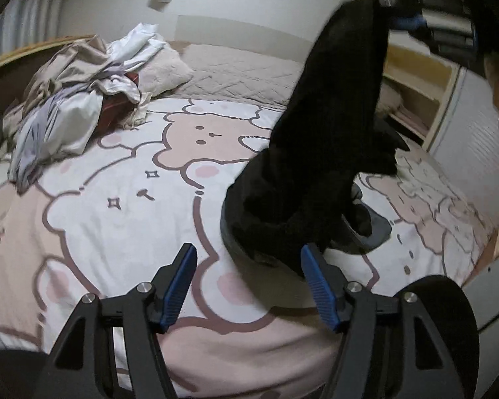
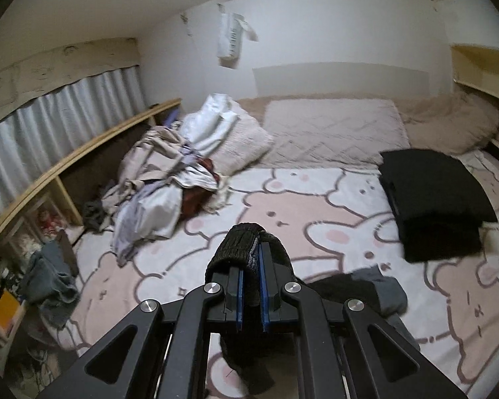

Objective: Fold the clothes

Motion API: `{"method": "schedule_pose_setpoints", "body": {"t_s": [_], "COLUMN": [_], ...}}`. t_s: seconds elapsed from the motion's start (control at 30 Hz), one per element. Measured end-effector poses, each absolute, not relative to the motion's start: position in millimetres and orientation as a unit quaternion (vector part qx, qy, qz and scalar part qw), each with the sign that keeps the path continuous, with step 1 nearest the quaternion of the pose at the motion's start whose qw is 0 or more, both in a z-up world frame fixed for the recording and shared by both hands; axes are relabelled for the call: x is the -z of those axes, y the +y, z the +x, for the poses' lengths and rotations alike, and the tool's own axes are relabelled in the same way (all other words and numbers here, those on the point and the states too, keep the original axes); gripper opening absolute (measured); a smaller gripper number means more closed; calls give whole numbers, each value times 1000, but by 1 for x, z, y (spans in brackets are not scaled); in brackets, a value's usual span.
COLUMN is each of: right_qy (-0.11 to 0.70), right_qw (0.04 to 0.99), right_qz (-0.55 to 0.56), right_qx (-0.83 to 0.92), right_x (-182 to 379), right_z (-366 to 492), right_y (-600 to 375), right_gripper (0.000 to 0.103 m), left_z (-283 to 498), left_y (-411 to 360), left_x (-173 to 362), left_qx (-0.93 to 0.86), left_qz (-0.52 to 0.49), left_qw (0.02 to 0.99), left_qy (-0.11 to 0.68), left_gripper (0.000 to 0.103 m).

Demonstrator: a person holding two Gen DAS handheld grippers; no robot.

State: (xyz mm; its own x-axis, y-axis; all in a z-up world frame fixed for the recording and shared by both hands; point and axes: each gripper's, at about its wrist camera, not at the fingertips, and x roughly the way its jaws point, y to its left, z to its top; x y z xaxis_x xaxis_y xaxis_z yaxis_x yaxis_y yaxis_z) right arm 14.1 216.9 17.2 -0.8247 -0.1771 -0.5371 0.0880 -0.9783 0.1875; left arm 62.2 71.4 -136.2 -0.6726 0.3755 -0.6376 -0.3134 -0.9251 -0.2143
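A black knit garment [image 1: 322, 153] hangs from my right gripper [image 1: 412, 16], high at the upper right of the left wrist view; its lower end rests bunched on the bed. In the right wrist view my right gripper [image 2: 250, 266] is shut on the garment's ribbed edge [image 2: 239, 242], which drapes over the fingertips. My left gripper [image 1: 248, 266] is open and empty, just above the bed, its right finger [image 1: 316, 282] close to the garment's lower end.
The bed has a pink and white bear-print cover [image 1: 123, 199]. A pile of unfolded clothes [image 2: 169, 179] lies at the back left by a pillow [image 2: 243, 146]. A folded black stack [image 2: 435, 196] sits at the right. Shelving [image 2: 33, 199] borders the left.
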Motion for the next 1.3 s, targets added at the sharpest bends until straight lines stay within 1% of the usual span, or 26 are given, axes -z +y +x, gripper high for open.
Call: {"method": "schedule_pose_setpoints", "body": {"t_s": [0.13,0.27,0.47,0.67,0.73,0.77,0.87,0.93,0.97,1.03,1.1,1.23,1.3], "right_qy": [-70,-66,-67,-76,-77,-77,-75,-76,-77,-89,-106,-108,-96], "right_qw": [80,85,87,83,82,80,54,20,2,-30,-37,-44,-50], "right_qz": [282,281,281,276,273,272,265,258,258,263,270,266,256], "right_qx": [953,954,954,955,955,956,960,963,963,960,956,957,961], "right_x": [-24,-28,-30,-34,-37,-38,-39,-38,-37,-32,-28,-33,-41], "right_z": [15,16,19,22,23,24,29,32,34,36,39,50,55], "right_y": [209,207,208,213,215,215,224,235,240,254,263,265,263], "right_gripper": [8,8,8,8,8,8,8,8,8,8,8,8,8], "left_z": [63,60,47,34,31,29,21,13,10,0,-10,-25,-27], "left_y": [86,92,82,93,100,100,89,70,62,46,31,9,2], "left_x": [146,150,156,180,184,185,182,171,165,145,121,63,30], "left_qx": [-914,-919,-914,-893,-892,-896,-910,-921,-926,-939,-949,-966,-975], "left_qz": [-357,-358,-373,-413,-416,-413,-395,-374,-362,-331,-299,-232,-193], "left_qw": [186,157,121,120,120,111,57,19,2,-37,-63,-75,-72], "left_qy": [-49,-55,-104,-134,-130,-123,-108,-107,-102,-85,-76,-80,-79], "left_gripper": [65,65,65,65,65,68,68,68,72,73,73,73,73]}}
